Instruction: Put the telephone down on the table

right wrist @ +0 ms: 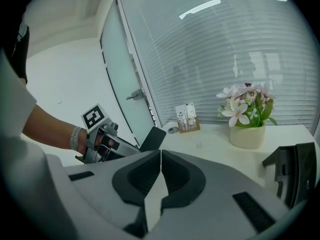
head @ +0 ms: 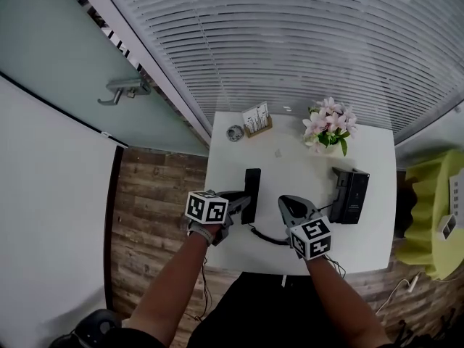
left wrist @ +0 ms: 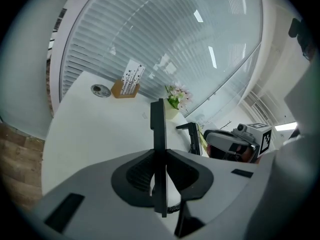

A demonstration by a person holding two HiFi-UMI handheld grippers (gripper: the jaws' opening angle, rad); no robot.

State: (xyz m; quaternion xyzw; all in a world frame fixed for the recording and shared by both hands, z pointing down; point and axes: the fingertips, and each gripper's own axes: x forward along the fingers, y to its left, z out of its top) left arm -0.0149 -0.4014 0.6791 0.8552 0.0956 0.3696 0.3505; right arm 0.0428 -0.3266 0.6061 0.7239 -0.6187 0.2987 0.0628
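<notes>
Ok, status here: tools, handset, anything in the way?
Left tool shut on handset, held over table. Right tool shut, empty. Phone base and flowers stand clear of it.

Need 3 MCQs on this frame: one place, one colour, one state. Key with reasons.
1. In the head view, where does the black telephone base stand?
A. At the white table's left edge
B. On the table's right side
C. On the wooden floor

2. What colour are the flowers in the cream pot?
A. Pink and white
B. Blue
C. Orange

3. What is the state of the left gripper?
A. Open, nothing held
B. Shut, nothing between its fingers
C. Shut on the flat black telephone handset

Key:
1 B: the base sits right of both grippers, near the table's right edge.
2 A: the petals show pink and white in both the head view and the right gripper view.
3 C: the left gripper view shows both pads pressed against the handset's sides.
</notes>
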